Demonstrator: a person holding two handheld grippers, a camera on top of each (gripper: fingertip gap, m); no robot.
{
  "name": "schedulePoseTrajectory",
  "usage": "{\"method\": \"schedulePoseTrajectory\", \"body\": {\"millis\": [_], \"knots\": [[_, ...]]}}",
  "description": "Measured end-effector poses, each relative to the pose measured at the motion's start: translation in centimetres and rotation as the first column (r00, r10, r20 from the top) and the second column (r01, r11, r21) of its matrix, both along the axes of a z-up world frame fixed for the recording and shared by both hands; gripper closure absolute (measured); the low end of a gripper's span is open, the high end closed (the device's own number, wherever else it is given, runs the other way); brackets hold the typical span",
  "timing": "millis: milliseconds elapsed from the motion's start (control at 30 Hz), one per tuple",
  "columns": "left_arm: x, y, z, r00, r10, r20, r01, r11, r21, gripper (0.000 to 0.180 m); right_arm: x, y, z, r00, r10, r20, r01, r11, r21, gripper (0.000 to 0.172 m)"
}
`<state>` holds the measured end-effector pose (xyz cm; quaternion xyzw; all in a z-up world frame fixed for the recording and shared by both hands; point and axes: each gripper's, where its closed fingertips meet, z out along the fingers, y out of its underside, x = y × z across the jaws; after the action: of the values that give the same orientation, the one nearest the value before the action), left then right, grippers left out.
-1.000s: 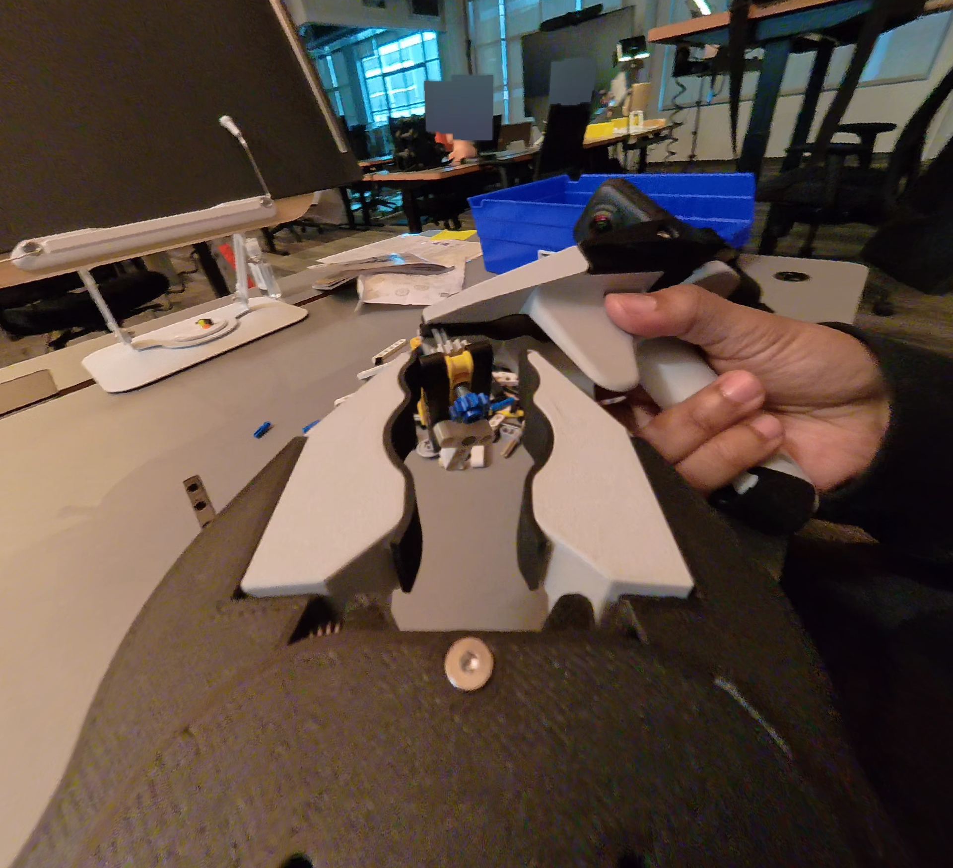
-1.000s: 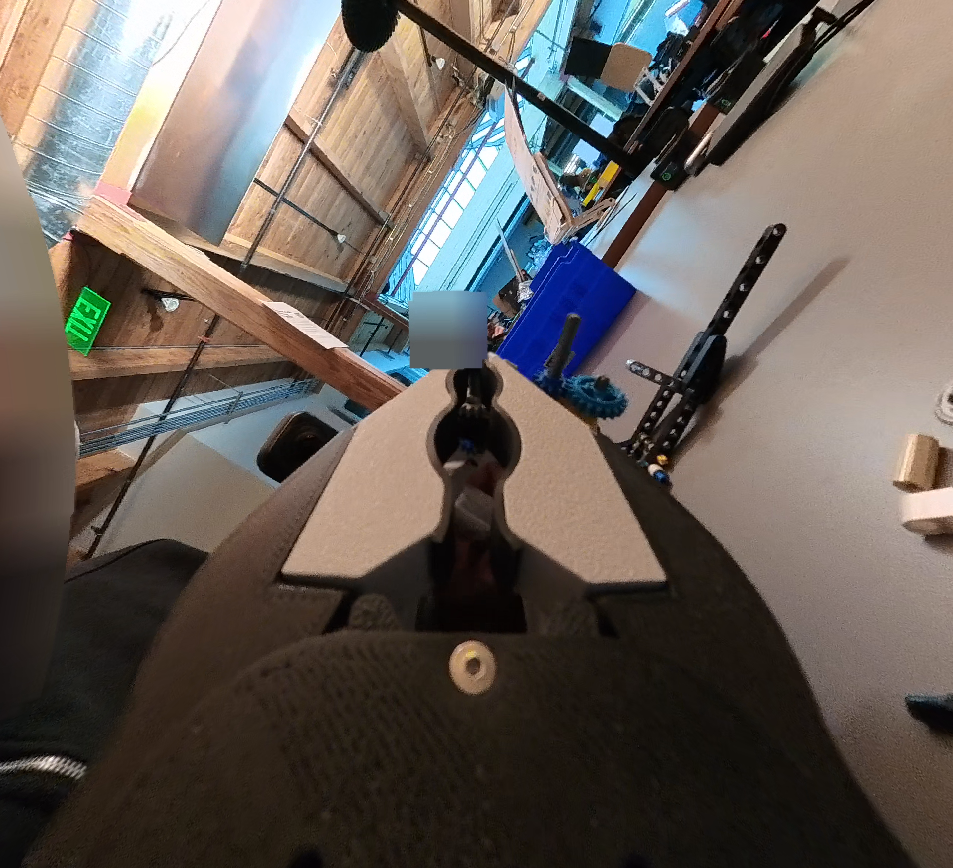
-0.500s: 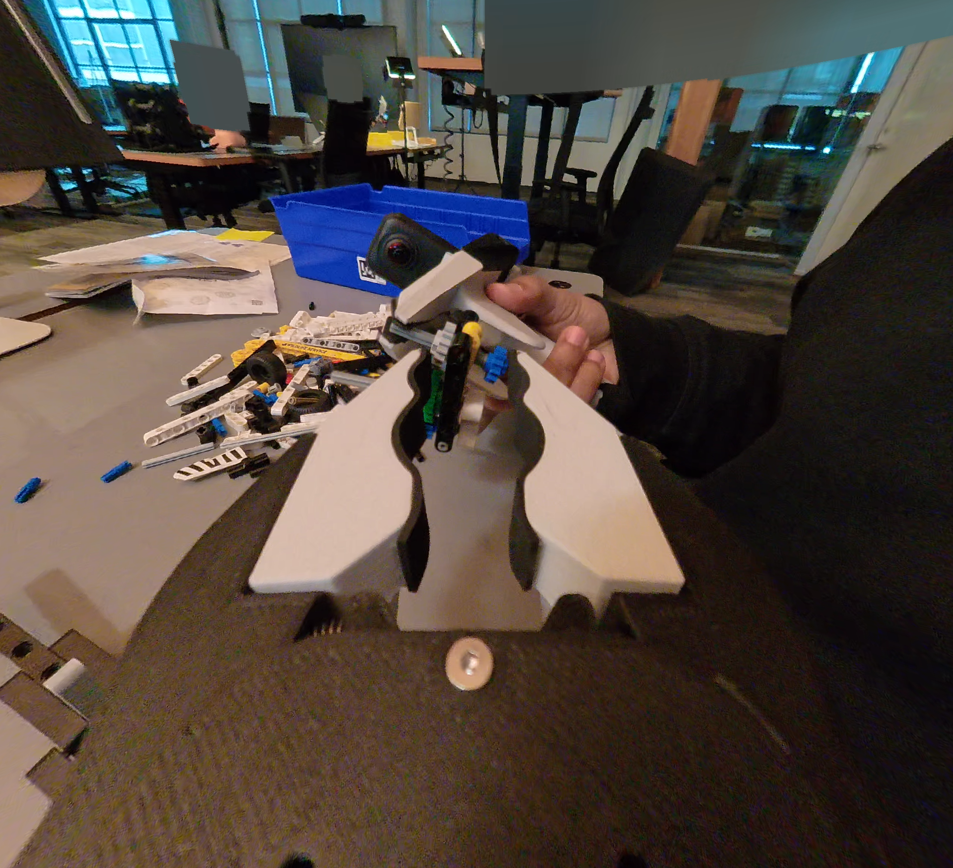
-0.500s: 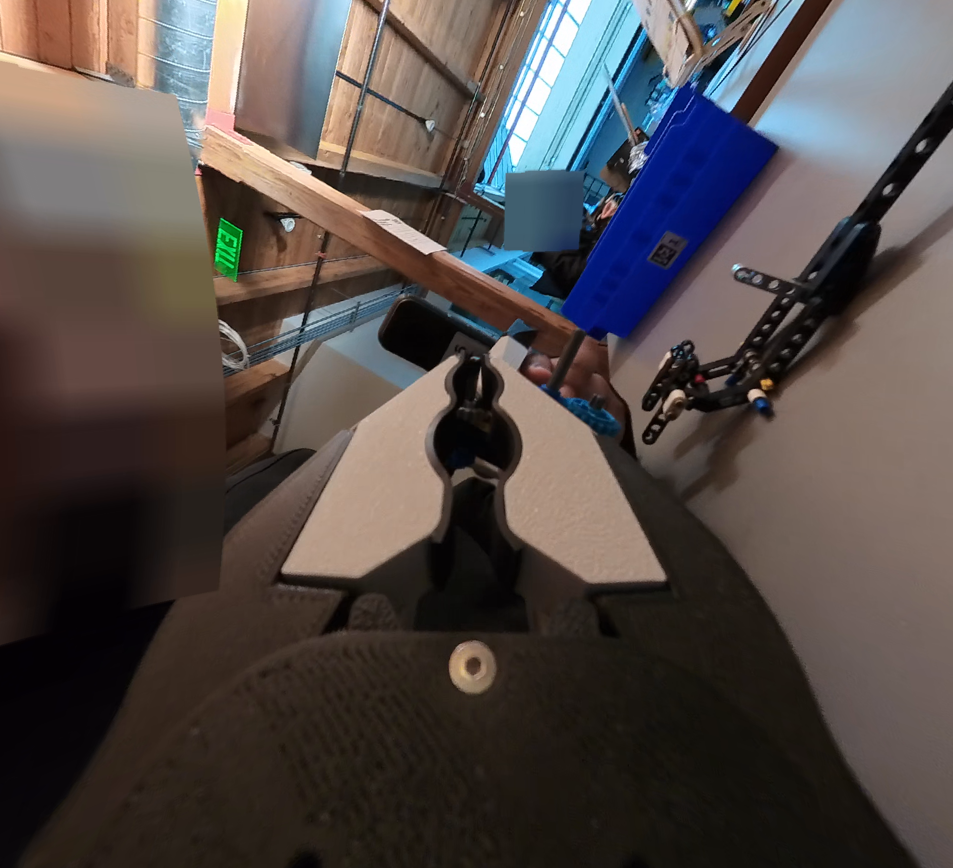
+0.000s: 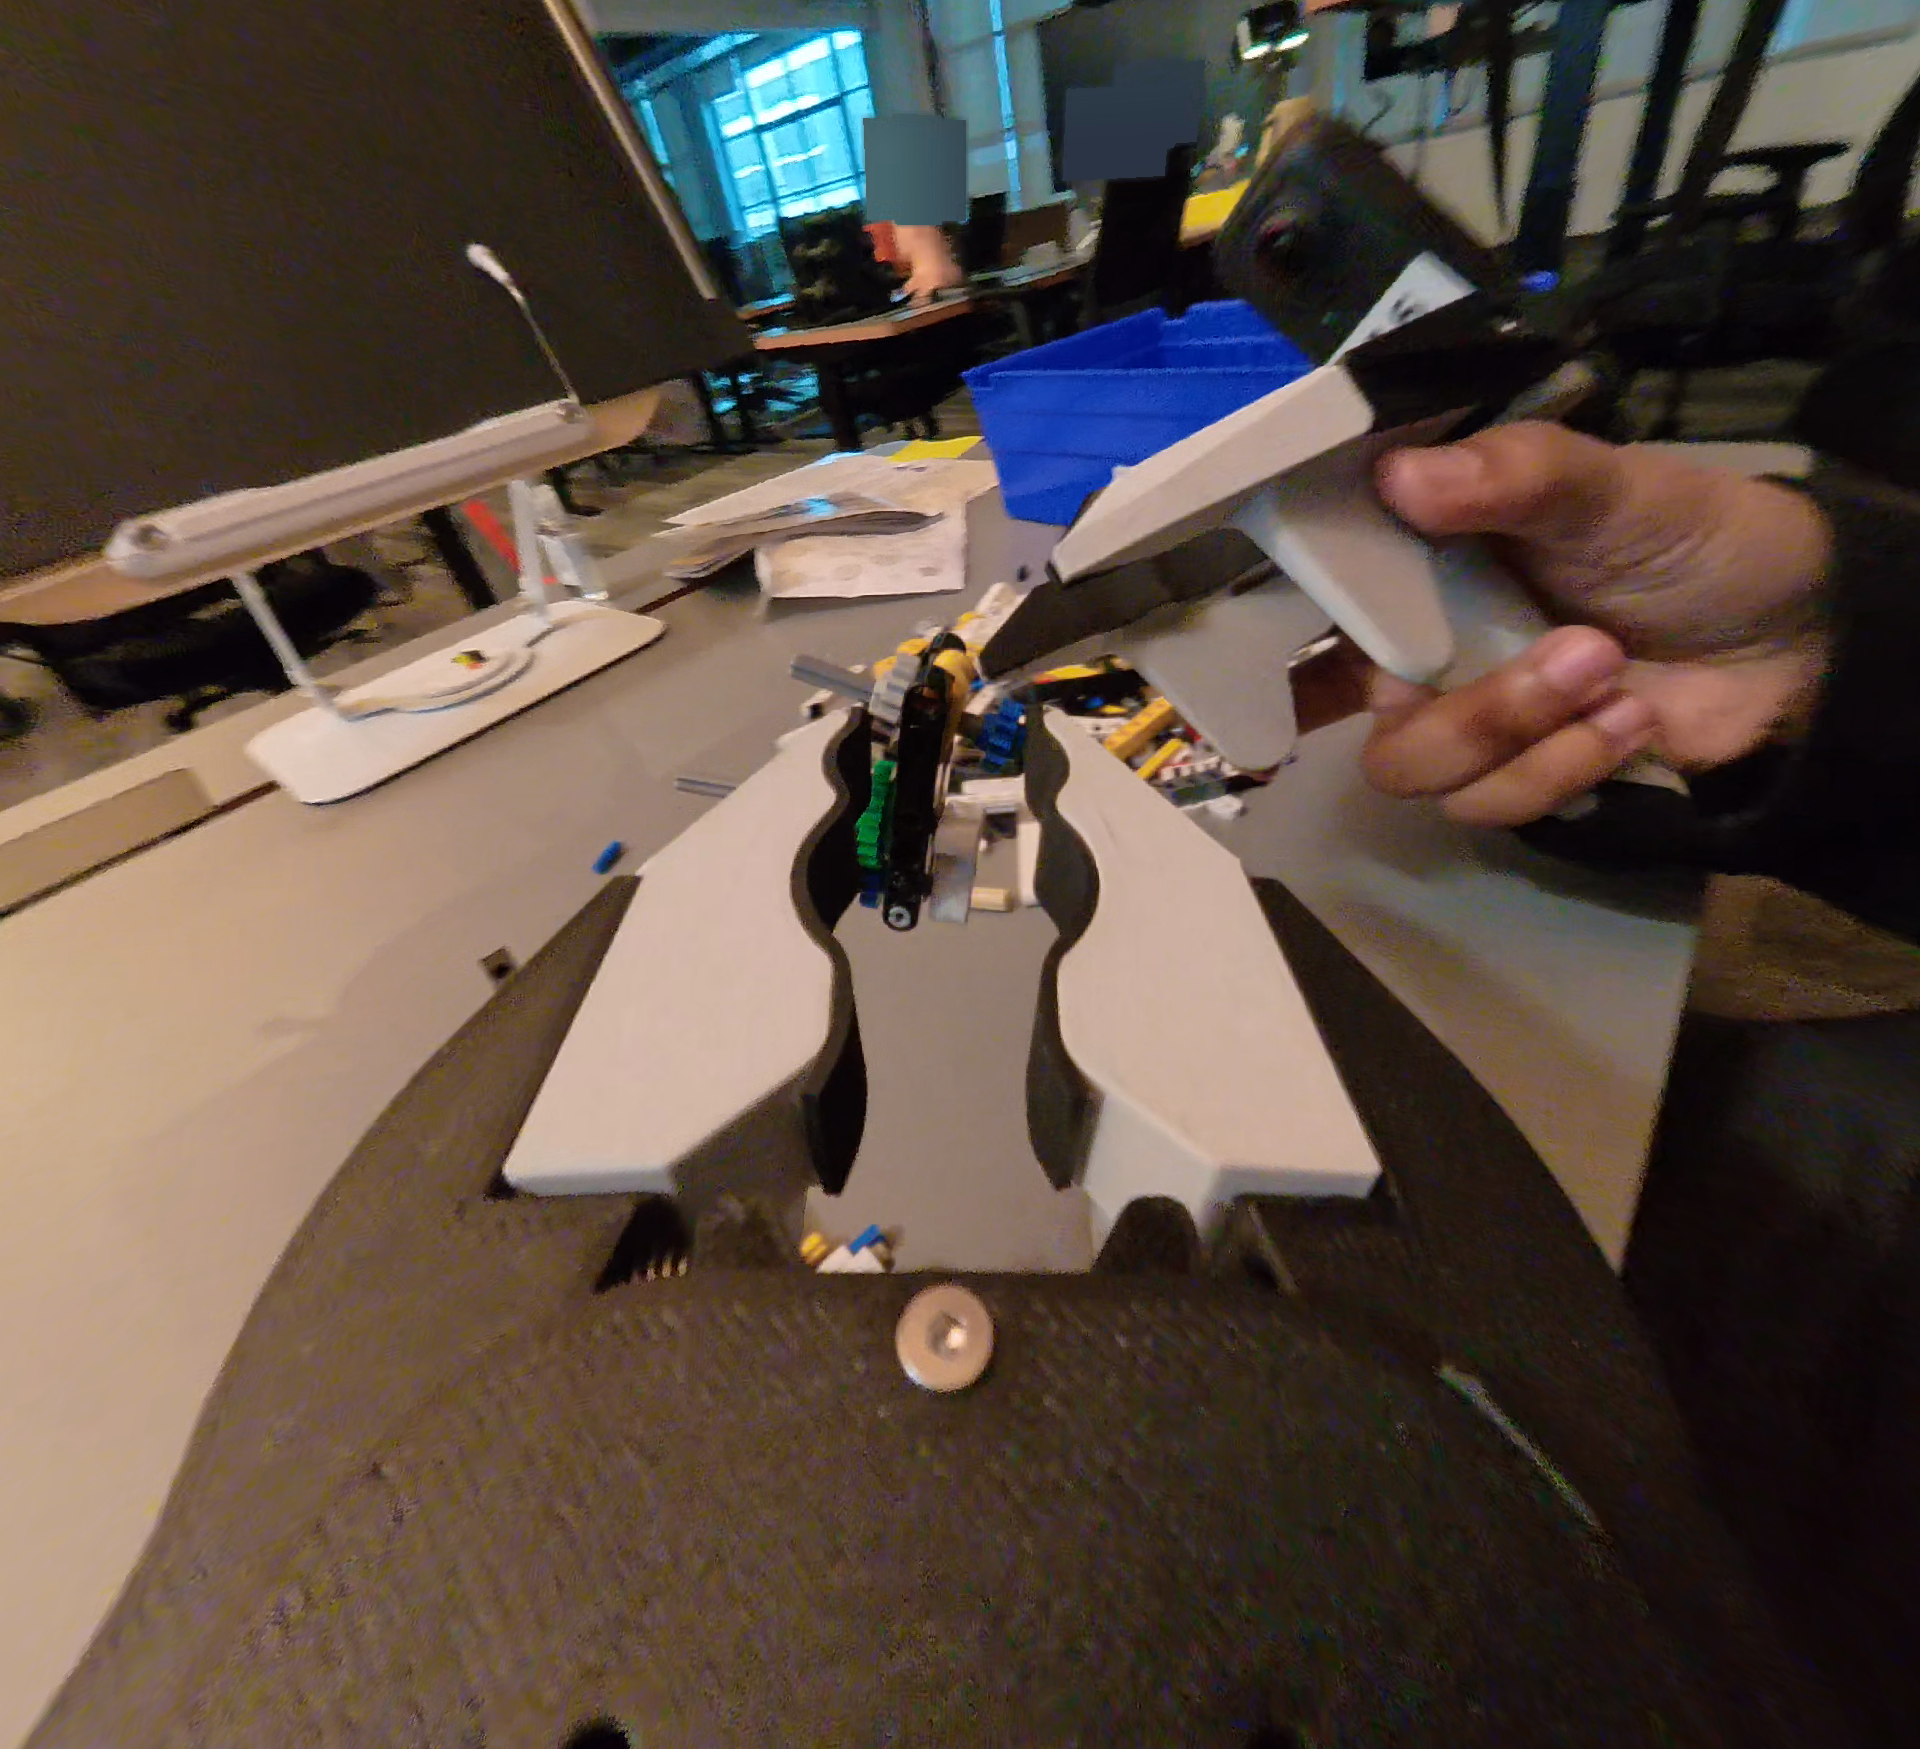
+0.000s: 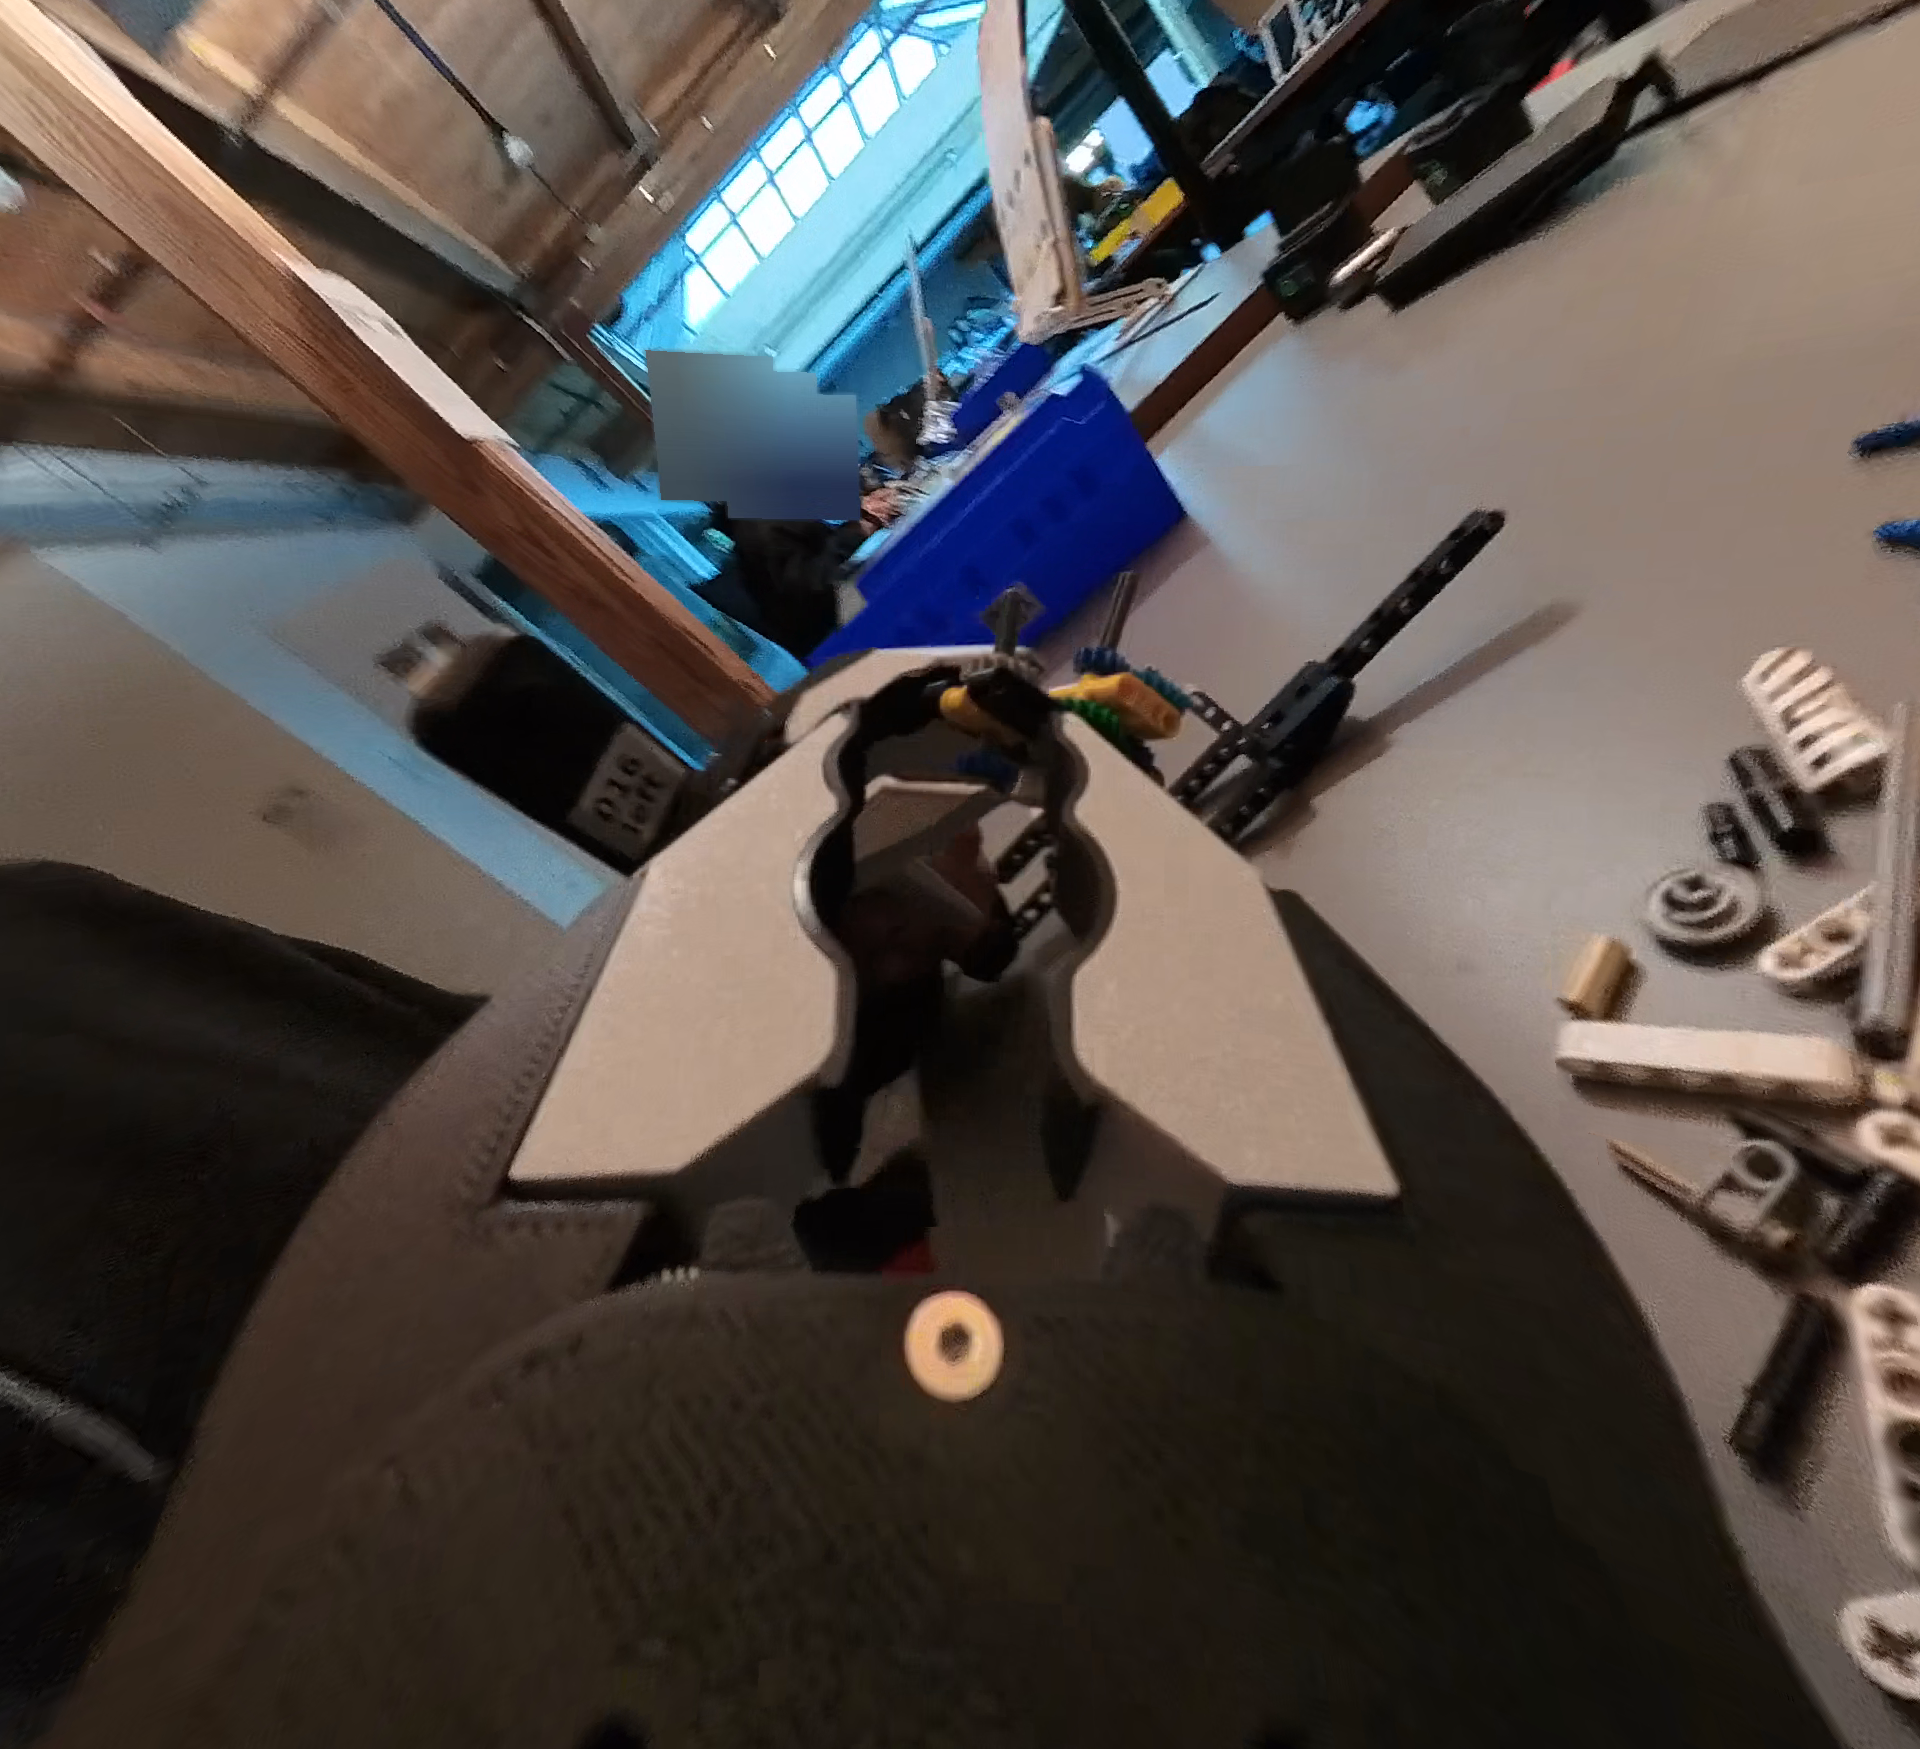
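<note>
My left gripper point(image 5: 940, 743) is shut on a small gear assembly point(image 5: 909, 795) and holds it upright above the grey table point(image 5: 260, 972). The assembly is a black beam with green, grey and blue gears, a yellow piece and a grey axle. My right gripper point(image 5: 1023, 629), held by a hand point(image 5: 1621, 619), comes in from the upper right, its tips close to the assembly's yellow top. In the right wrist view my right gripper point(image 6: 951, 723) is open. The assembly point(image 6: 1117, 702) sits at its fingertips, and the pads do not press on it.
A pile of loose building pieces point(image 5: 1132, 723) lies just beyond the assembly. Behind it are a blue bin point(image 5: 1122, 390), papers point(image 5: 842, 525) and a white lamp stand point(image 5: 436, 681). A black beam structure point(image 6: 1340, 691) and scattered pieces point(image 6: 1766, 1024) lie on the table. Only a small space, under 4 cm, lies between the two pairs of fingers.
My right gripper was shut at the assembly and has opened. My left gripper closed a little on the assembly a second ago, kept hold of it, and swung about.
</note>
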<state>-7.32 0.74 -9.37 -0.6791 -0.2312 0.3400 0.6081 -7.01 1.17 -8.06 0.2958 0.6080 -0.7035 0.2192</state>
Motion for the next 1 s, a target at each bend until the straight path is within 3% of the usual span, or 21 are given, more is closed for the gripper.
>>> {"method": "schedulePoseTrajectory", "body": {"millis": [167,367,467,600,667,767,867,933,1000], "knots": [[0.1,0.6,-0.5,0.991,0.066,-0.121,-0.085,0.983,-0.165,0.154,0.2,-1.1,-0.9,0.94,-0.104,-0.325,0.171,0.968,0.185,0.135],[0.3,1.1,-0.5,0.987,0.089,-0.136,-0.113,0.978,-0.175,0.155,0.0,-1.0,-1.3,0.825,-0.128,-0.55,0.333,0.897,0.291,0.149],[0.8,1.6,-0.6,0.998,-0.005,-0.067,-0.004,0.992,-0.124,0.149,-0.4,-0.4,-0.9,0.777,-0.124,-0.618,0.373,0.88,0.293,0.15],[1.5,1.1,0.8,0.969,-0.201,0.146,0.173,0.967,0.185,0.141,-1.0,1.0,-1.1,0.688,-0.053,-0.724,0.414,0.848,0.331,0.149],[1.5,0.5,1.6,0.921,-0.312,0.235,0.215,0.907,0.361,0.14,0.1,1.1,-1.1,0.644,0.021,-0.764,0.357,0.876,0.325,0.149],[2.4,0.1,2.7,0.794,-0.53,0.298,0.293,0.762,0.577,0.141,3.3,0.8,-0.8,0.601,0.141,-0.787,0.163,0.942,0.293,0.149],[3.8,-0.2,3.5,0.659,-0.69,0.297,0.366,0.64,0.675,0.142,4.8,1.3,0.2,0.609,0.16,-0.777,0.047,0.97,0.237,0.15],[4.3,-0.2,3.2,0.652,-0.692,0.309,0.398,0.66,0.637,0.142,5.5,1.7,0.6,0.616,0.181,-0.767,-0.007,0.974,0.225,0.15],[4.3,-0.1,2.5,0.692,-0.635,0.342,0.407,0.736,0.542,0.147,5.7,1.9,0.4,0.605,0.207,-0.769,-0.015,0.969,0.248,0.149]]}}
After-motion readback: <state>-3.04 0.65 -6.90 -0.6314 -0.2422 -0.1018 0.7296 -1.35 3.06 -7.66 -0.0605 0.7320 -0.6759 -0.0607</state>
